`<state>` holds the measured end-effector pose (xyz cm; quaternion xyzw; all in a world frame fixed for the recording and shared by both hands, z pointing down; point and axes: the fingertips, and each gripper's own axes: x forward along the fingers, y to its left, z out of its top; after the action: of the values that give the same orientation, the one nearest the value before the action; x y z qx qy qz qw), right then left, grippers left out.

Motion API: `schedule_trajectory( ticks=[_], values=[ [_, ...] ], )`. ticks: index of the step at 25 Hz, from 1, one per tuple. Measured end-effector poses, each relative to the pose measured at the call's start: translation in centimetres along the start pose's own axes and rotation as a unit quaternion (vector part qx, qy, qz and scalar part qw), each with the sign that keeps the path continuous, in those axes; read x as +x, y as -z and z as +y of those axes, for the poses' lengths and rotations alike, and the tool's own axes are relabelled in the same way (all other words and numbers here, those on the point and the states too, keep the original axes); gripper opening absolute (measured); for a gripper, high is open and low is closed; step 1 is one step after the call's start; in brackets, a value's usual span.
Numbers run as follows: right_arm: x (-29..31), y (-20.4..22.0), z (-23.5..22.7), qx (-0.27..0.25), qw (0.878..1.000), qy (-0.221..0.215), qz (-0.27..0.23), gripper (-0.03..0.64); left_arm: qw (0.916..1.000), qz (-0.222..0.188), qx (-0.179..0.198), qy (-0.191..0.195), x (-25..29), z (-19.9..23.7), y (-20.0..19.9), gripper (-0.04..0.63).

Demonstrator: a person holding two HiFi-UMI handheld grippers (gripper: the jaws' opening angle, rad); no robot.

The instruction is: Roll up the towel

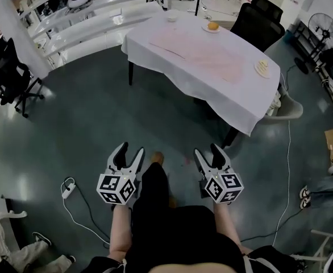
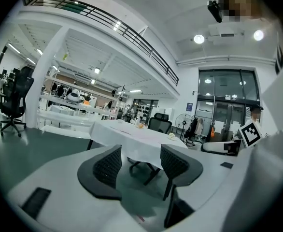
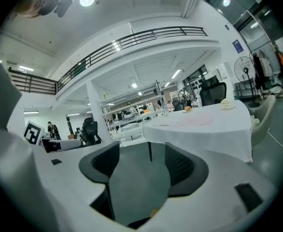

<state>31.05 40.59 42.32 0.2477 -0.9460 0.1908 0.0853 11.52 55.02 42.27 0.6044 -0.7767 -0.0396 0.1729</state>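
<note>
Left gripper [image 1: 130,150]: jaws spread, nothing between. Right gripper [image 1: 207,150]: jaws spread, nothing between. Both held low at person's waist, over floor. Pink towel [image 1: 203,53] lies flat, unrolled, on white-clothed table [image 1: 234,104], well ahead of both grippers, nearer right one.

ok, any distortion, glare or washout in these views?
Head view: edges bend, floor sheen at left, pink towel faint against the tablecloth. Left gripper view: fisheye, black corners, ceiling lights blown out. Right gripper view: same fisheye, right claw slightly soft.
</note>
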Motion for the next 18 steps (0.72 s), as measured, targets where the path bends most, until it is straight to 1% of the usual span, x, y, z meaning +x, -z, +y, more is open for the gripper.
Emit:
schedule_trajectory(
  ticks=[8, 14, 18],
  values=[
    [8.8, -4.5, -3.0, 0.005, 0.999, 0.033, -0.009, 0.307, 0.9993, 0.007, 0.014, 0.033, 10.3, 4.2, -4.9, 0.259],
    [15.4, -8.1, -4.4, 0.004, 0.999, 0.048, -0.021, 0.307, 0.9984, 0.005, 0.027, 0.049, 16.9, 7.6, -8.9, 0.259],
    [19.9, -9.5, -4.6, 0.008, 0.998, 0.054, -0.026, 0.307, 0.9981, 0.007, 0.028, 0.055, 20.6, 10.6, -10.7, 0.259]
  ],
)
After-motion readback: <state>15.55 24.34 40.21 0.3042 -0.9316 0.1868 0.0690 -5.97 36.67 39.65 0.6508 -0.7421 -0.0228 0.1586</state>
